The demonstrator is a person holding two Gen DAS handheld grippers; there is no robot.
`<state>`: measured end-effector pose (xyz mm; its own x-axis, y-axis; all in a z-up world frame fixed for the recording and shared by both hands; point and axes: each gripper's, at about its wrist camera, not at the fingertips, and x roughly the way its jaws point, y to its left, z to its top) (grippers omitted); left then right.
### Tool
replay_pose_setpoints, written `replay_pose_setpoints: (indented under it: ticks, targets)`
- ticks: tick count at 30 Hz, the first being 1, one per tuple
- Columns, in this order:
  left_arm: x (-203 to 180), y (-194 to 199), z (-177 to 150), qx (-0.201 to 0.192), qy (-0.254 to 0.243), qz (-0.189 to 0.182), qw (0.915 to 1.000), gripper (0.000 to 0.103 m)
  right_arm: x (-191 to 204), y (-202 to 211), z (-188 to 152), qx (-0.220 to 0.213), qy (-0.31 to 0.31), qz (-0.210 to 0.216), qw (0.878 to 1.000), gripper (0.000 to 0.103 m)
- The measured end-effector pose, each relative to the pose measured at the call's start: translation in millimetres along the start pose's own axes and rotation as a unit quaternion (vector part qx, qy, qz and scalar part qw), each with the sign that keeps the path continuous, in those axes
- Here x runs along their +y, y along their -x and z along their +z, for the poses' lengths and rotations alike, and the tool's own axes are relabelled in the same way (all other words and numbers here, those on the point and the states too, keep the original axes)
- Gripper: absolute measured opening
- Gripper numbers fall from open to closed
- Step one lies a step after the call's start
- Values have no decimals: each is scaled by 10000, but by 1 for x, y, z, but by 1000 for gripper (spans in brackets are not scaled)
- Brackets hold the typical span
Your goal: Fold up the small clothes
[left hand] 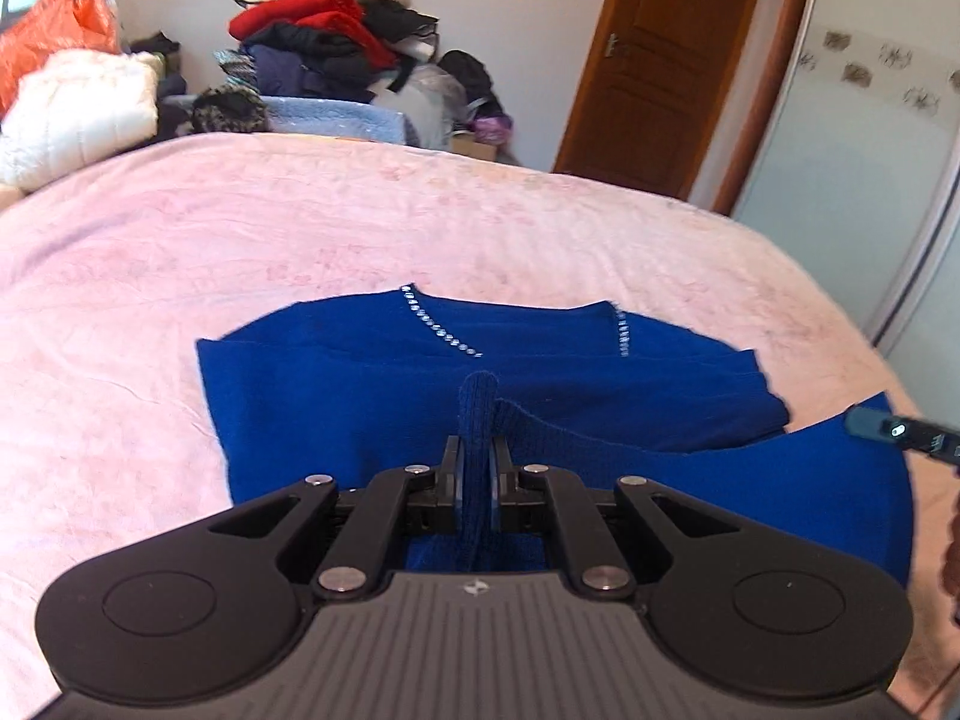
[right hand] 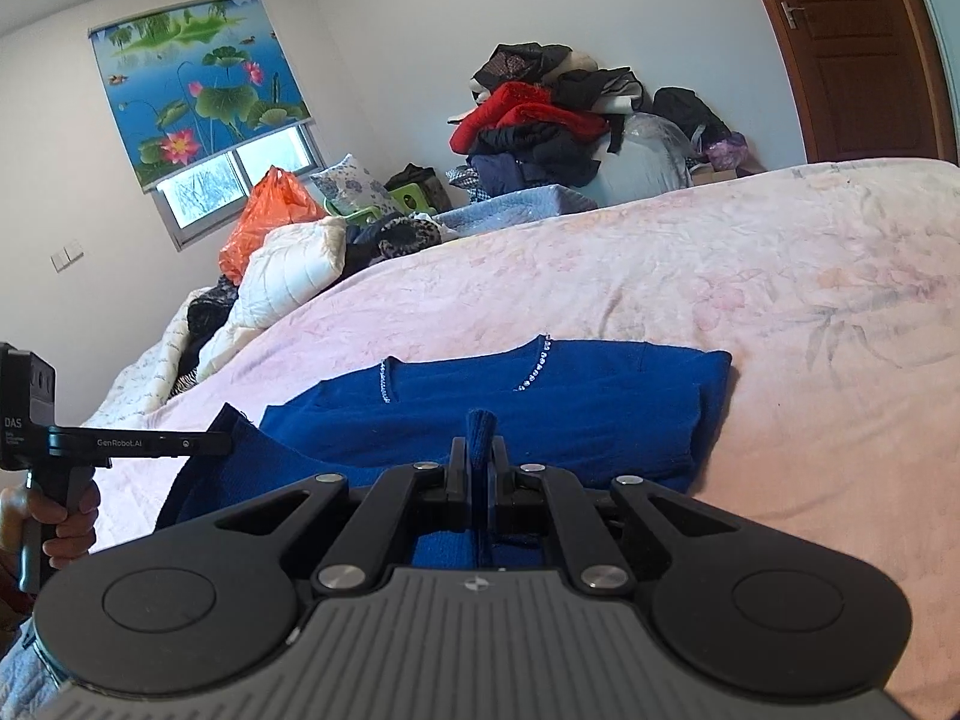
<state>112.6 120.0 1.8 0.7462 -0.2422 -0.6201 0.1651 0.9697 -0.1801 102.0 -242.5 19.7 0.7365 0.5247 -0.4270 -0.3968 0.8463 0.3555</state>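
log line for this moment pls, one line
stage: mid-fold | left gripper: shut on blue sweater hem | right gripper: shut on hem | sweater top: flat on pink bed cover

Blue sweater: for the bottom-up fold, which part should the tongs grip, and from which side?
Grip the ribbed hem of the blue sweater, one hem corner per side, coming from the near edge of the bed. The neckline lies at the far end, so the hem is closest. Both the left tongs and right tongs are already shut on it.
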Motion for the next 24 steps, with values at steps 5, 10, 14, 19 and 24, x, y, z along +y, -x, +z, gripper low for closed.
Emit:
replay_pose_setpoints:
  ticks: [5,10,14,19,24]
  targets:
    - [-3,-1,3,14,-90,243,9997,7,5,-2,5,-40,114,0,9999,9]
    - [-7,2,6,-70,-261,421,9987,7,5,-4,8,-44,104,-1,9999,9]
    - [-8,3,9,-114,-281,529,9981,7,6,-5,9,-53,100,14,9999,9]
    - [-7,4,13,-190,-257,580,9978,7,9,-8,14,-73,102,24,9999,9]
    - [-6,6,19,-282,-258,609,9974,7,9,-11,19,-129,86,32,9999,9]
